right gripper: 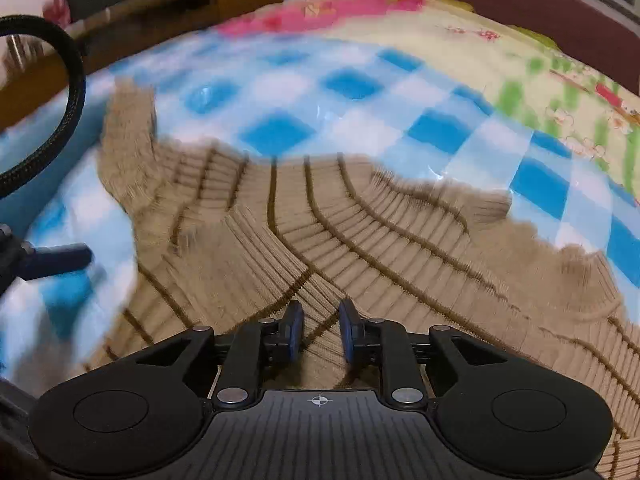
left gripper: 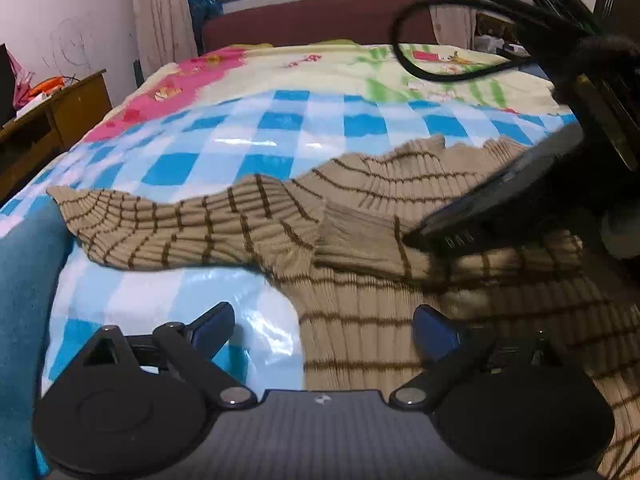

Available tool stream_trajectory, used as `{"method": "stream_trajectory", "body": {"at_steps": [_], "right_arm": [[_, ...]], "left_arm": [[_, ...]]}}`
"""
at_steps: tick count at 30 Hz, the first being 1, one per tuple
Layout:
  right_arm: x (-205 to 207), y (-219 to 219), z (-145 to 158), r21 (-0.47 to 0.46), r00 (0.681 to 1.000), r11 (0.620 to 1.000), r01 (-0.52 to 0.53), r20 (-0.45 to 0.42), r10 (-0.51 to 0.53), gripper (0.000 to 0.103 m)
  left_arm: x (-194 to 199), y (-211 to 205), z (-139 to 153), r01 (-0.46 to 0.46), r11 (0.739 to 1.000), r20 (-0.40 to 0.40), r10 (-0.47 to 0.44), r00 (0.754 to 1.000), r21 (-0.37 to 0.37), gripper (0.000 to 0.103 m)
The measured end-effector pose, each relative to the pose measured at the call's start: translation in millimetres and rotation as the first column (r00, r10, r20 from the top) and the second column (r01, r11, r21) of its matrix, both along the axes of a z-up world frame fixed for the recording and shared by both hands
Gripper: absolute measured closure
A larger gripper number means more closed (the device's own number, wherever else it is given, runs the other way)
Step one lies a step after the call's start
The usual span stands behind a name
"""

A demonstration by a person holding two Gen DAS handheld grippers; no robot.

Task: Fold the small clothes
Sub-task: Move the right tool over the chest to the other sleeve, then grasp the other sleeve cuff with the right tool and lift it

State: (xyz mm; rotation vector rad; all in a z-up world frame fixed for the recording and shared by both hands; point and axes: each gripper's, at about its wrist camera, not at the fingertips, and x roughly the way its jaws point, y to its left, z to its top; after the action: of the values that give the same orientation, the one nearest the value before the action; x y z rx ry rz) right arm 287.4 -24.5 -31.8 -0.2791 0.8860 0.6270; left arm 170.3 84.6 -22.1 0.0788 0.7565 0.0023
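Observation:
A small tan ribbed sweater with dark brown stripes [left gripper: 380, 216] lies on the blue-and-white checked cover, one sleeve stretched out to the left. My left gripper [left gripper: 324, 326] is open and empty, low over the sweater's lower left edge. The right gripper [left gripper: 452, 236] shows in the left wrist view at the right, its tip down on the sweater's body. In the right wrist view the sweater [right gripper: 320, 232] fills the middle, blurred by motion. My right gripper [right gripper: 320, 330] has its jaws narrowly apart just above the knit, holding nothing that I can see.
The shiny checked cover [left gripper: 256, 136] lies on a bed with a floral sheet [left gripper: 328, 68] and a dark red headboard [left gripper: 312, 20]. A wooden desk [left gripper: 52, 120] stands at the left. A black cable [left gripper: 440, 68] hangs at the upper right. A teal cloth [left gripper: 24, 280] is at the left edge.

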Motion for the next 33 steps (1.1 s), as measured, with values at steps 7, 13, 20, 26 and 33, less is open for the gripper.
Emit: {"method": "stream_trajectory", "body": {"at_steps": [7, 13, 20, 26, 33], "right_arm": [[-8.4, 34.7, 43.3, 0.040, 0.996, 0.997, -0.065, 0.065, 0.062, 0.081], [3.3, 119.2, 67.7, 0.079, 0.979, 0.975, -0.205, 0.021, 0.204, 0.081], [15.2, 228.1, 69.7, 0.062, 0.942, 0.940, -0.334, 0.011, 0.334, 0.080], [30.9, 293.9, 47.8, 0.020, 0.947, 0.947, -0.321, -0.011, 0.322, 0.070], [30.1, 311.0, 30.6, -0.106, 0.963, 0.961, -0.254, 0.065, 0.261, 0.094]], "left_arm": [[-15.5, 26.5, 19.4, -0.058, 0.997, 0.058, 0.061, 0.996, -0.056, 0.002], [-24.1, 62.0, 23.7, -0.129, 0.982, 0.039, 0.135, 0.990, -0.139, 0.004], [-36.8, 102.9, 26.2, -0.216, 0.959, 0.052, 0.229, 0.972, -0.182, 0.004], [-37.0, 121.7, 23.5, -0.262, 0.950, 0.060, 0.276, 0.959, -0.168, 0.004], [-44.7, 124.1, 24.0, -0.282, 0.945, 0.044, 0.293, 0.955, -0.166, 0.004]]}}
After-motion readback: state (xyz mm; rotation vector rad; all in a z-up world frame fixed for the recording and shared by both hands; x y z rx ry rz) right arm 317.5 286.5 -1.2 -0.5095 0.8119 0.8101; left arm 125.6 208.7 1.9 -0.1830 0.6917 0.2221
